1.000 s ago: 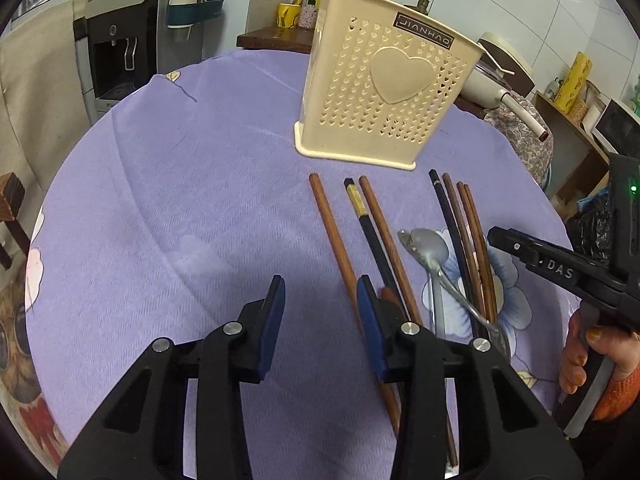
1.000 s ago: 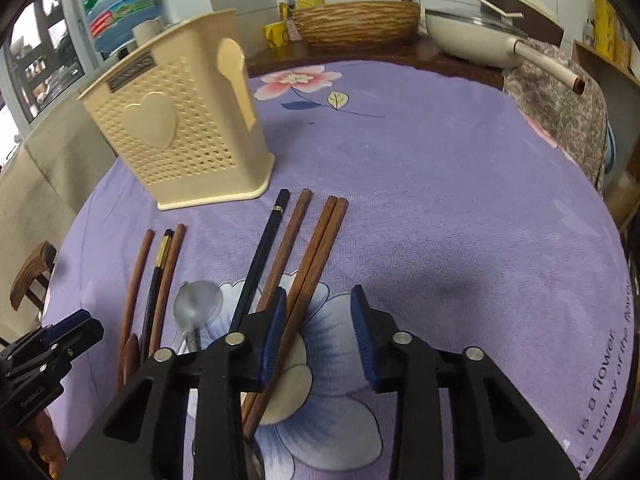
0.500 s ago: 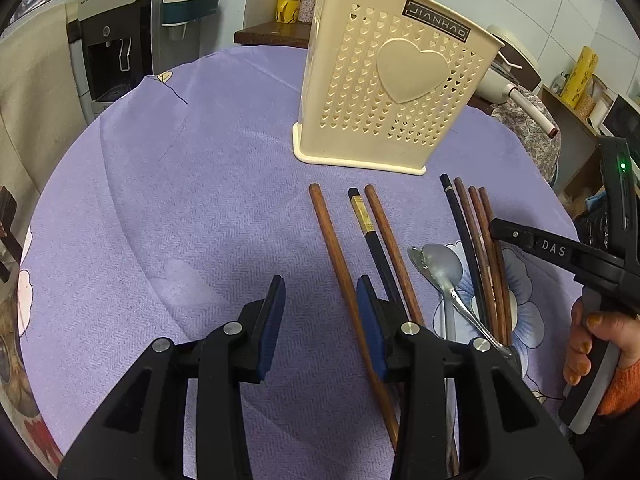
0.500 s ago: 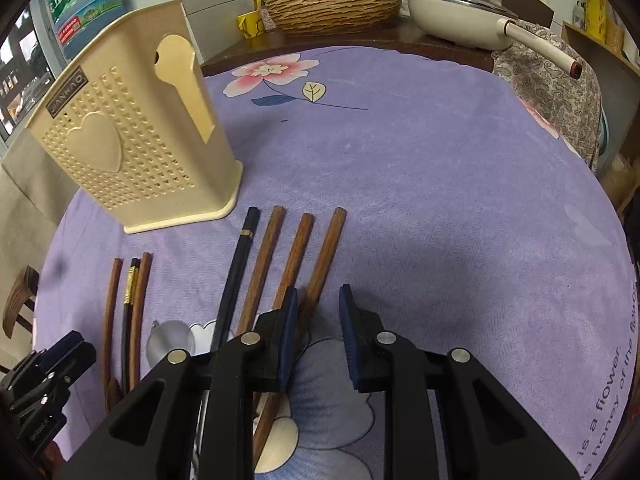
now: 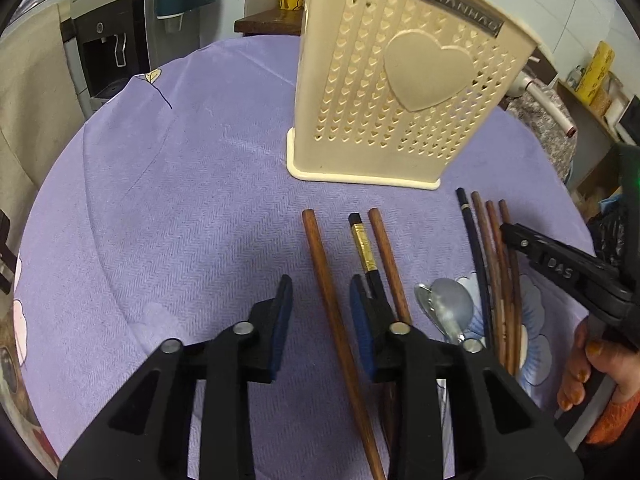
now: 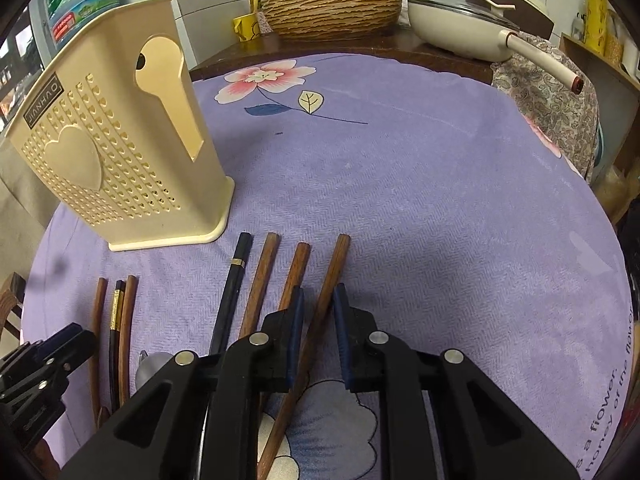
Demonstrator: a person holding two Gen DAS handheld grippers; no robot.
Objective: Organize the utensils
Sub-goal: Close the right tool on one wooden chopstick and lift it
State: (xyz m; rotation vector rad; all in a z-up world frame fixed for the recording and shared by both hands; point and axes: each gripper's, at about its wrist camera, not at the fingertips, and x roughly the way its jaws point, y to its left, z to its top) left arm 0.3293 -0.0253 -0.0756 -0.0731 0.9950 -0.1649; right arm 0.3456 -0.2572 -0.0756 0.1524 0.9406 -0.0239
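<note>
A cream perforated utensil holder [image 5: 396,92] [image 6: 112,160] stands on the purple cloth. Several chopsticks and a metal spoon [image 5: 444,308] lie in front of it. My left gripper [image 5: 320,304] is open, its fingers straddling the leftmost brown chopstick [image 5: 324,280]; a black, gold-banded chopstick [image 5: 364,246] and another brown one lie just right. My right gripper [image 6: 318,312] is open, low over the cloth, its fingers on either side of the rightmost brown chopstick [image 6: 334,268]. A black chopstick [image 6: 236,276] and two brown ones lie left of it.
The round table's purple floral cloth [image 6: 420,184] stretches right and behind. A wicker basket [image 6: 332,12], a white pan [image 6: 460,24] and a yellow mug [image 6: 244,28] stand on a counter behind. A water dispenser [image 5: 108,32] stands at far left.
Both grippers have moved forward and lower toward the chopsticks. The right gripper's fingers now straddle the rightmost brown chopstick; the left fingers now straddle the leftmost one.
</note>
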